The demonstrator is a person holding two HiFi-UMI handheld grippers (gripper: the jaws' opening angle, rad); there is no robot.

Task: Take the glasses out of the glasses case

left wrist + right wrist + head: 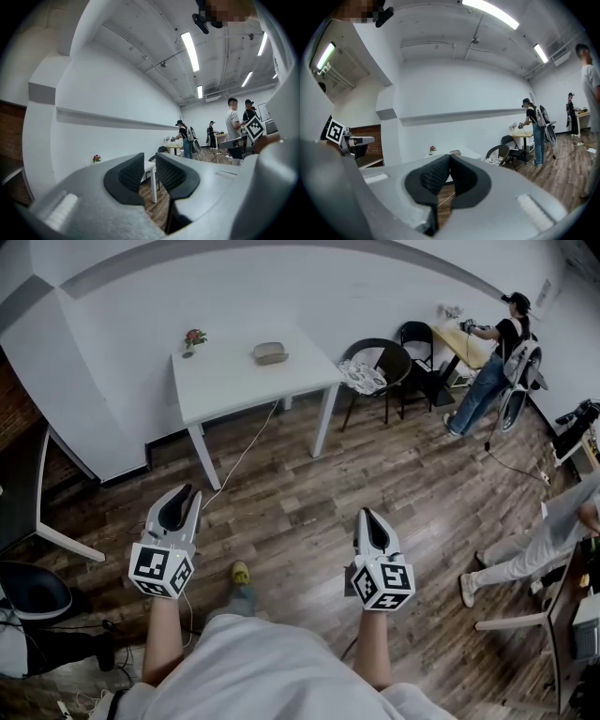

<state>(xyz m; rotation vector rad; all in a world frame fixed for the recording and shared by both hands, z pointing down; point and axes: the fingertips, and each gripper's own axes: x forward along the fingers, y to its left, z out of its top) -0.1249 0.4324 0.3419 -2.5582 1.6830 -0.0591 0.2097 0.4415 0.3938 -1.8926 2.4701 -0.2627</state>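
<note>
Wood-plank floor point(309, 493); table point(234, 371) probably matt.

**Speaker A:** What colours sit at the upper left of the frame?

**Speaker B:** A white table point(234, 381) carrying a tan glasses case point(270, 352) and a red flower point(194, 337), against white walls point(122, 315).

**Speaker A:** And lower down?

**Speaker B:** Brown wood-plank floor point(309, 493). The left gripper point(192, 491) and right gripper point(364, 513) are pale grey with black-lined jaws. Each cube point(159, 570) bears black-and-white square markers. A yellow shoe point(241, 572) shows between them.
</note>
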